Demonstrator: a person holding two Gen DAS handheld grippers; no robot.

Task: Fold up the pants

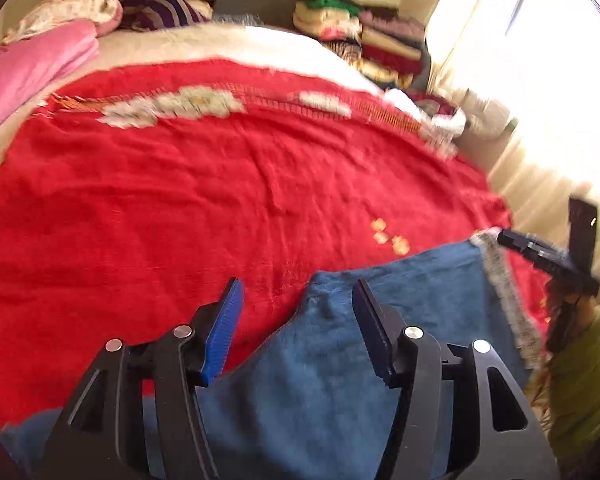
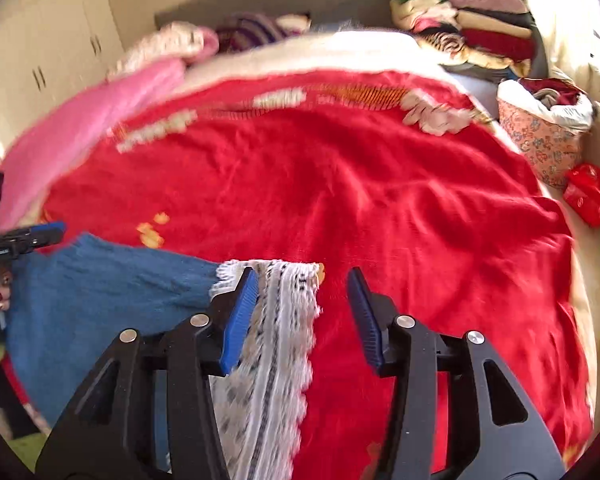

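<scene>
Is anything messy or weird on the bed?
Nothing looks broken or spilled. The blue pants lie slightly rumpled on the red blanket, lace trim at one edge. Behind, a clothes pile is heaped unevenly.

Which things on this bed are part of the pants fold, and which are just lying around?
Belongs to the job:
- blue pants with white lace trim
- left gripper, open over the pants
- right gripper, open over the lace trim
- red blanket, the work surface

Just lying about:
- pink blanket
- stack of folded clothes
- floral fabric basket
- red bag
</scene>
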